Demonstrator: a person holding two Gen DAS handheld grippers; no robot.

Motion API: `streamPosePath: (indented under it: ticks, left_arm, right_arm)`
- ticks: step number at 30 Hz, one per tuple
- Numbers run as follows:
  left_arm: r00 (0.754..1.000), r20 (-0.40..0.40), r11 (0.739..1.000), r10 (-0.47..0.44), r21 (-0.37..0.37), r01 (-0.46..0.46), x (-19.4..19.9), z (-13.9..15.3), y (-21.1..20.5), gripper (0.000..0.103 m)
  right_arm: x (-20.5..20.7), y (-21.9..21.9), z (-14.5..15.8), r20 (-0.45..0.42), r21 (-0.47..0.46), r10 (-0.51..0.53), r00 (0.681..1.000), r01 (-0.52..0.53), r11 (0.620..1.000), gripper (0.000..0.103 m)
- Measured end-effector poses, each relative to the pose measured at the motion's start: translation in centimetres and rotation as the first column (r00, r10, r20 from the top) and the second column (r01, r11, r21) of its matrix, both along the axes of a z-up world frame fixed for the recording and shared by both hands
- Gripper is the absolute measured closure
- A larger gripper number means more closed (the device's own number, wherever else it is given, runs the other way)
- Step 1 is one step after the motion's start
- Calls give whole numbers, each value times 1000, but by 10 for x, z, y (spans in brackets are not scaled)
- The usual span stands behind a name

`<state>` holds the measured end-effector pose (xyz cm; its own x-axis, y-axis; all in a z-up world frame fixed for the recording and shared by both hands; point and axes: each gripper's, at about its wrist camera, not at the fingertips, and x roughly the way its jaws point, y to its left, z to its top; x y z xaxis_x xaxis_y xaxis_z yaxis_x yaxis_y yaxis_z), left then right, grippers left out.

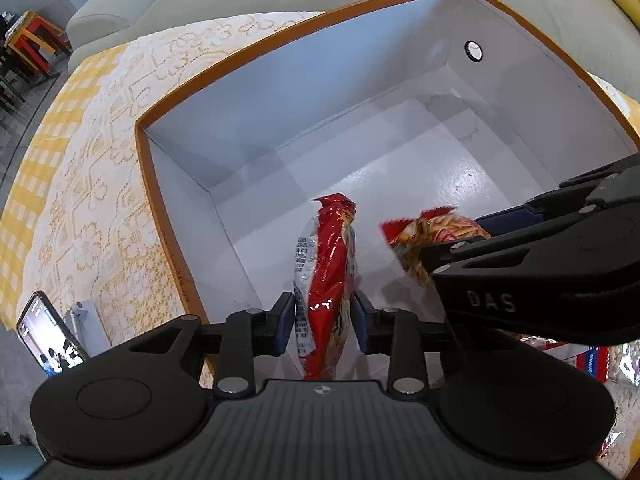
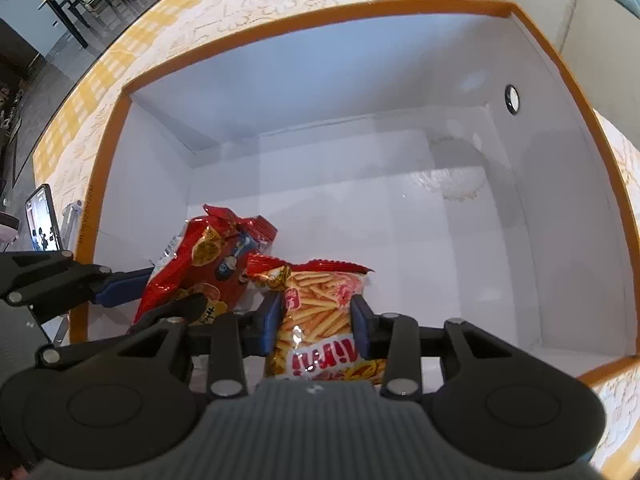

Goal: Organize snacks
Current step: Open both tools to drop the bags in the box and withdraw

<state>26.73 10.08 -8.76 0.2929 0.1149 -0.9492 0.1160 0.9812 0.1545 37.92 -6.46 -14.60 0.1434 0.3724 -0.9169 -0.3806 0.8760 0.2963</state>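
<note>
The left gripper (image 1: 322, 316) is clamped on a red snack bag (image 1: 326, 276) and the right gripper (image 2: 316, 326) on a fries bag (image 2: 320, 312), both low in the box (image 2: 360, 92) near its front left corner. Released together, the touching bags might topple or snag on the crowded grippers.

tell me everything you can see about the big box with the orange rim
The box is large, open-topped and deep, with glossy white inner walls and floor and an orange rim; it looks like cardboard. A round dark-ringed eyelet sits high on one wall, and a faint stain marks the floor. It stands on a lace-covered table. Both grippers reach inside with snack bags, which fill only the near corner.
</note>
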Motion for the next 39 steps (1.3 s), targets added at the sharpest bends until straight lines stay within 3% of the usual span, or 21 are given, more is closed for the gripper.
streamPosePath:
  ticks: [3, 13, 20, 29, 39]
  left_arm:
    - [1000, 17, 1000, 7, 11, -7, -1, 4, 0, 49]
    - [994, 110, 1000, 18, 7, -19, -8, 27, -4, 46]
    - [983, 182, 998, -15, 63, 3, -16, 45, -16, 46]
    - [982, 190, 999, -20, -40, 28, -40, 69, -26, 46]
    - [957, 270, 980, -105, -133, 145, -100, 76, -51, 46]
  right_arm:
    - [-2, -3, 4, 16, -5, -1, 1000, 1, 1000, 63]
    - [-9, -12, 32, 135, -61, 10, 991, -2, 998, 56]
    - [-23, -23, 59, 231, -71, 28, 972, -12, 997, 55]
    - [-48, -41, 91, 298, -67, 38, 954, -19, 998, 55]
    - [-131, -89, 108, 438, -47, -27, 899, 53, 998, 55]
